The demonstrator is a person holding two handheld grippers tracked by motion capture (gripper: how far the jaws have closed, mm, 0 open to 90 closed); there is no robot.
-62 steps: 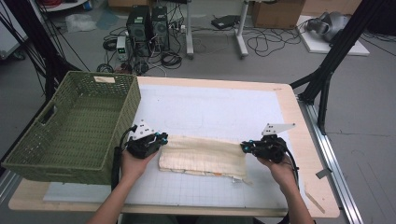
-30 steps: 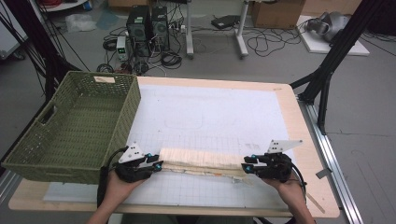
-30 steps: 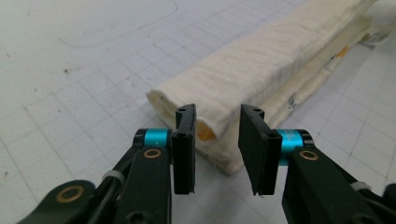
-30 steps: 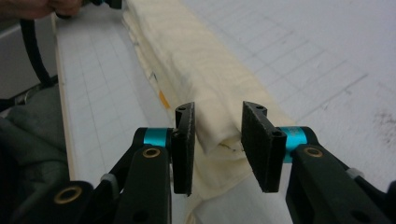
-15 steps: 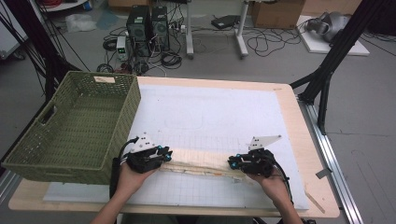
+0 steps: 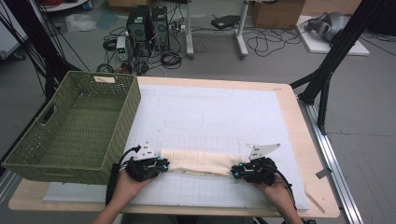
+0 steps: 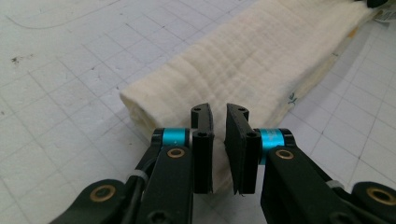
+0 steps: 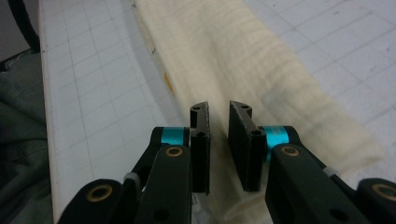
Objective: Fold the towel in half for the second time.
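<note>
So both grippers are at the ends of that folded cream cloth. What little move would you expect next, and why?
Probably a small joint lift. The left gripper and right gripper have just been closing, each with an end of the folded cream cloth between its jaws, and they look pinched on it. The cloth lies flat beside the green basket.

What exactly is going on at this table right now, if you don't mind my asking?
A person is folding a cream cloth on the gridded mat with two hand-held tools. The left claw and right claw have just been closing, each pinching one end of the folded strip. A green basket sits to the left.
</note>
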